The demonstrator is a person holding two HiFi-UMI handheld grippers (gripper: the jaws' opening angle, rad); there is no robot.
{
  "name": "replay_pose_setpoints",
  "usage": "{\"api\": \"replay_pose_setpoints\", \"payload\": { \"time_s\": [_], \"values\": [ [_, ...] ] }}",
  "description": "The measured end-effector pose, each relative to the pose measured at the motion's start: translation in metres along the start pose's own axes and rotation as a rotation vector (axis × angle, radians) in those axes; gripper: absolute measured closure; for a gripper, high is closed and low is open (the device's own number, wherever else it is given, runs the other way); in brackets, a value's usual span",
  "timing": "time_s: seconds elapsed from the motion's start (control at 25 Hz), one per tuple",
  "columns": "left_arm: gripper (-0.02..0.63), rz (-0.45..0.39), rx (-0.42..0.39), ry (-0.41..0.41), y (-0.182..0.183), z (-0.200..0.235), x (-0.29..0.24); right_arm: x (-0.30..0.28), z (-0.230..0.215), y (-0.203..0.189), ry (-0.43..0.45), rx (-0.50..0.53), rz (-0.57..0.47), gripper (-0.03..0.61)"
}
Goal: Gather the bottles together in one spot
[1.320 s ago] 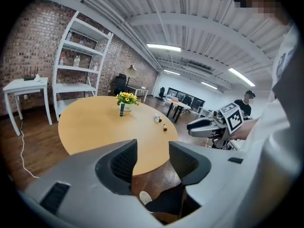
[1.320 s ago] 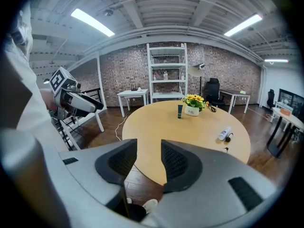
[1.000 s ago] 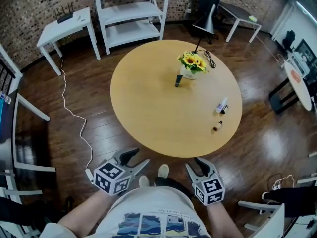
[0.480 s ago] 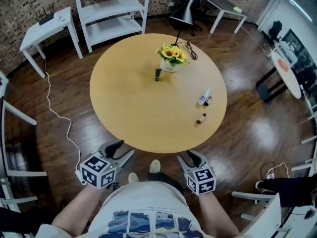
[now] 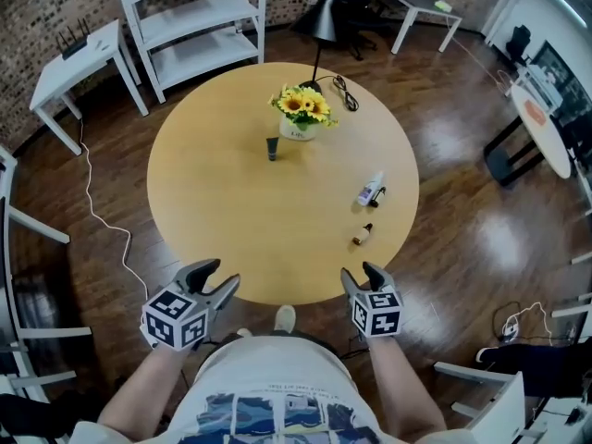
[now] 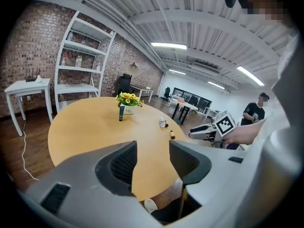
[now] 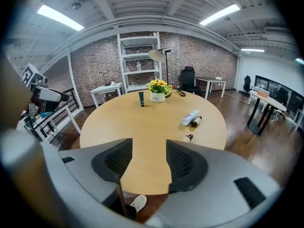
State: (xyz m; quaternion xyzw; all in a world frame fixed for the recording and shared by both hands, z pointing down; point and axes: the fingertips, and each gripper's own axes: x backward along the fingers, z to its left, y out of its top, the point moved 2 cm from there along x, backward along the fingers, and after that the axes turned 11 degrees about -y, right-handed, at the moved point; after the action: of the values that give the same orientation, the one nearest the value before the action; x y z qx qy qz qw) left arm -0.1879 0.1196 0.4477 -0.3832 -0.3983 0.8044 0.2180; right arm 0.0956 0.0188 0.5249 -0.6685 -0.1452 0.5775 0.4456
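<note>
Bottles sit scattered on the round light-wood desk (image 5: 208,202). A dark green tube-shaped bottle (image 5: 272,148) stands upright a little toward 12 o'clock from the centre. Just beside it, at its 1 o'clock, is a white pot of yellow sunflowers (image 5: 301,117). A white plastic bottle (image 5: 369,191) lies on its side near the 3 o'clock rim, with a small dark bottle (image 5: 380,193) just beside it. A small brown bottle (image 5: 362,235) lies at 4 o'clock. The left tongs (image 5: 220,274) are at the 7 o'clock rim, spread apart and empty. The right tongs (image 5: 360,272) are at 5 o'clock; their jaws have just been opening, with nothing between them.
</note>
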Motion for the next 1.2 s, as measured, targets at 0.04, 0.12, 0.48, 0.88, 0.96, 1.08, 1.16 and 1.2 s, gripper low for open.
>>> {"api": "replay_pose_setpoints", "payload": {
  "time_s": [0.04,0.12,0.48,0.88,0.96,1.08,1.16,1.2],
  "values": [
    [0.426,0.001,0.0,0.008,0.004,0.003,-0.009,-0.012,-0.009,0.001,-0.007,-0.008,0.005,0.333],
    [0.426,-0.001,-0.001,0.024,0.01,0.007,-0.024,-0.031,-0.024,0.002,-0.018,-0.024,0.019,0.333],
    [0.426,0.062,-0.052,0.023,0.04,0.02,-0.081,-0.104,-0.068,-0.01,-0.054,-0.108,0.103,0.333],
    [0.426,0.16,-0.129,-0.067,0.068,0.038,-0.125,-0.167,-0.091,-0.029,-0.144,-0.127,0.215,0.335],
    [0.426,0.178,-0.134,-0.083,0.069,0.042,-0.132,-0.174,-0.09,-0.031,-0.146,-0.114,0.234,0.341],
    [0.426,0.186,-0.135,-0.101,0.072,0.047,-0.14,-0.178,-0.091,-0.034,-0.148,-0.084,0.249,0.434],
    [0.426,0.19,-0.135,-0.107,0.073,0.05,-0.143,-0.181,-0.089,-0.035,-0.141,-0.055,0.253,0.437],
    [0.426,0.192,-0.134,-0.11,0.072,0.051,-0.145,-0.183,-0.089,-0.034,-0.137,-0.043,0.252,0.419]
  ]
}}
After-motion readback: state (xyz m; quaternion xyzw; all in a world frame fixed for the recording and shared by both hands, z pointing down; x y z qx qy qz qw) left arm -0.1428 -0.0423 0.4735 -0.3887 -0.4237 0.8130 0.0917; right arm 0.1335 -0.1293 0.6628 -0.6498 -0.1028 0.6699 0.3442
